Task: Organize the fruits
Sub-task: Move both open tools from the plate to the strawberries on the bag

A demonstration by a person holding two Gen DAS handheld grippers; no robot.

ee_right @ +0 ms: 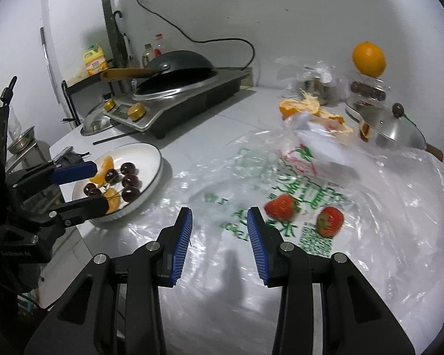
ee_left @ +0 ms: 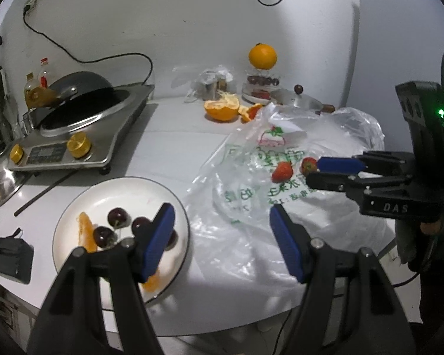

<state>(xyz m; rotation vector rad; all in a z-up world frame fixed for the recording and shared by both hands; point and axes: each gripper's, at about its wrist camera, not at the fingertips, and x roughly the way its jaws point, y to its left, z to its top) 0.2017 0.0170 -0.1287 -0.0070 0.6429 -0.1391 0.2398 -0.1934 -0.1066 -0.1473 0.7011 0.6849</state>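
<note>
While both lie on the bag [ee_right: 384,207], the strawberries' [ee_right: 281,206] tips point apart.

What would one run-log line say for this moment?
left hand-held gripper: open, empty | right hand-held gripper: open, empty | strawberries: on bag | cherries: on plate

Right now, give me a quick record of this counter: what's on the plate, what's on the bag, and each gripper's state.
plate: dark cherries and orange segments
plastic bag: two strawberries, loose
left gripper: jaws open, empty, above the plate's edge
right gripper: jaws open, empty, near the strawberries
whole orange: atop a container at the back
</note>
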